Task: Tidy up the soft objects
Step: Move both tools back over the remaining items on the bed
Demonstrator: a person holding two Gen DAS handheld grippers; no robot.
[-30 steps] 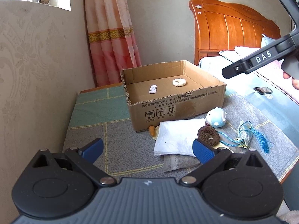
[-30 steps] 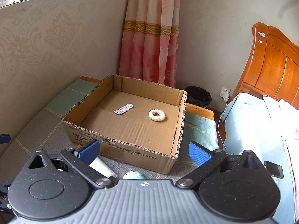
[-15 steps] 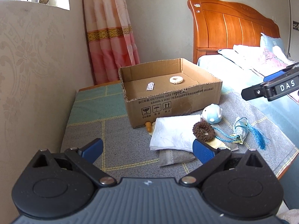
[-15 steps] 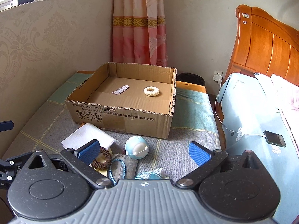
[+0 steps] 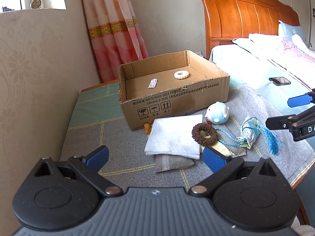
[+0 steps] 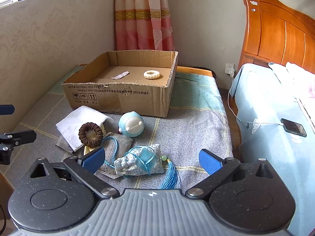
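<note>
An open cardboard box point(image 5: 177, 100) point(image 6: 122, 96) stands on a low table; inside lie a cream scrunchie point(image 5: 181, 75) point(image 6: 151, 74) and a small pale cloth strip point(image 5: 152, 83) point(image 6: 120, 75). In front of it lie a white folded cloth point(image 5: 173, 135) point(image 6: 78, 122), a brown scrunchie point(image 5: 204, 134) point(image 6: 91, 131), a pale blue round plush point(image 5: 217, 115) point(image 6: 131, 124), a grey pouch point(image 5: 171, 162) and a blue floral sachet with a tassel point(image 5: 249, 133) point(image 6: 140, 162). My left gripper point(image 5: 155, 158) is open and empty, near the cloth. My right gripper point(image 6: 151, 160) is open and empty over the sachet.
The table has a grey and green woven cover point(image 6: 196, 118). A wall runs along its left side point(image 5: 29, 78). A bed with a wooden headboard point(image 5: 246, 19) stands to the right, with a phone point(image 6: 293, 127) charging on it. A pink curtain point(image 6: 143, 19) hangs behind the box.
Both grippers have drawn back from the box and lowered; the right one went from over the box to above the sachet. Both stayed open. No object moved.
</note>
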